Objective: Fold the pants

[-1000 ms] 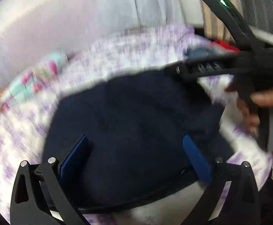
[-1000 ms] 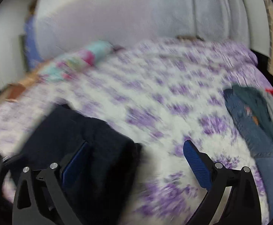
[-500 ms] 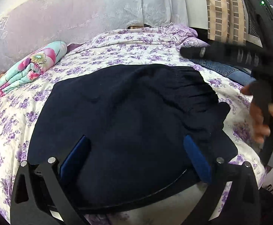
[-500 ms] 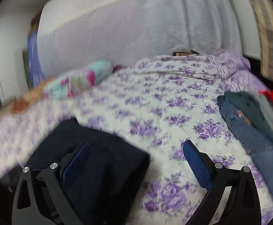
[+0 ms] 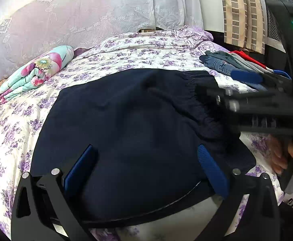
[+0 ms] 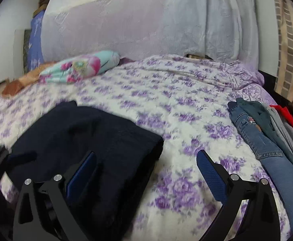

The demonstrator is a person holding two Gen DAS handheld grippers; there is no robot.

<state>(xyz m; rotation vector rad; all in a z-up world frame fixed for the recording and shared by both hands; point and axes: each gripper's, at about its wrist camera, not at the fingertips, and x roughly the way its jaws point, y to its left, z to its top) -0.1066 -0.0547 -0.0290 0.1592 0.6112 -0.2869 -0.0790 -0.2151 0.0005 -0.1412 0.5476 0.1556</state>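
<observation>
Dark navy pants (image 5: 130,124) lie folded into a wide pad on the purple-flowered bedspread (image 5: 142,56), elastic waistband at the right. My left gripper (image 5: 146,164) is open and empty just above the pants' near edge. The right gripper's black body (image 5: 253,104) shows blurred over the waistband in the left wrist view. In the right wrist view my right gripper (image 6: 146,168) is open and empty, its left finger over the pants' right edge (image 6: 98,140), its right finger over bare bedspread (image 6: 186,92).
A stack of jeans and other clothes (image 6: 263,136) lies at the bed's right edge, also seen in the left wrist view (image 5: 236,64). A folded floral blanket (image 5: 35,70) sits at the back left. A white lace-covered headboard (image 6: 146,24) stands behind.
The right gripper has swung from above the pants down to their waistband side. The left gripper has stayed over the pants' near edge. The pants lie flatter.
</observation>
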